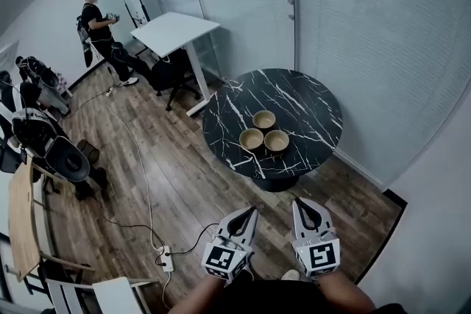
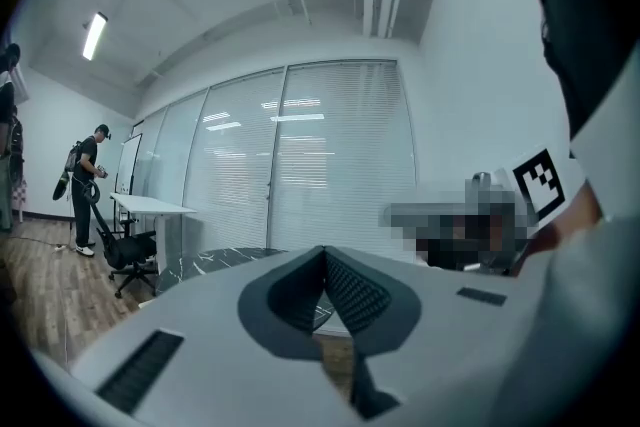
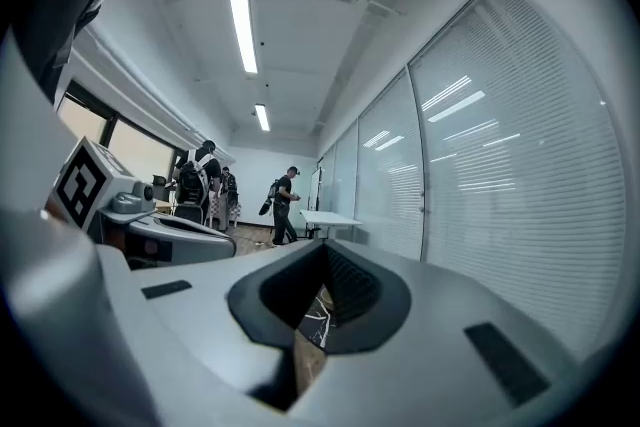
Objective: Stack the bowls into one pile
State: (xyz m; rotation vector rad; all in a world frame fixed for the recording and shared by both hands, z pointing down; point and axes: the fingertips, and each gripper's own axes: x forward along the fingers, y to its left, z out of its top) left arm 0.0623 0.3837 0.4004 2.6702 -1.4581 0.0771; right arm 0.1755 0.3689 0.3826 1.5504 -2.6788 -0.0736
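Three tan bowls sit open side up in a tight cluster near the middle of the round table (image 1: 324,110), none of them inside another. The far bowl (image 1: 264,119) sits towards the window wall. The near-left bowl (image 1: 251,138) and the near-right bowl (image 1: 277,140) sit side by side on our side of it. All three are just beside one another, and we cannot tell whether their rims touch. The tabletop is black with white veins, and nothing but the bowls is on it.

We hold both grippers level and low in the head view, over the wood floor (image 1: 184,187), well apart from the table and the bowls. The left gripper (image 1: 253,209) has its jaws brought together at the tips with nothing between them. Its own view shows the same on the left gripper (image 2: 323,253), with the table's edge visible past the jaws. The right gripper (image 1: 297,202) is likewise closed and empty, as the right gripper (image 3: 325,247) shows in its own view.

Beyond the table stands a white desk (image 1: 175,29) with a black office chair (image 1: 173,73) beside it. A person (image 1: 96,18) stands at the far end of the room. A power strip (image 1: 168,259) lies on the floor to the left of our left gripper.
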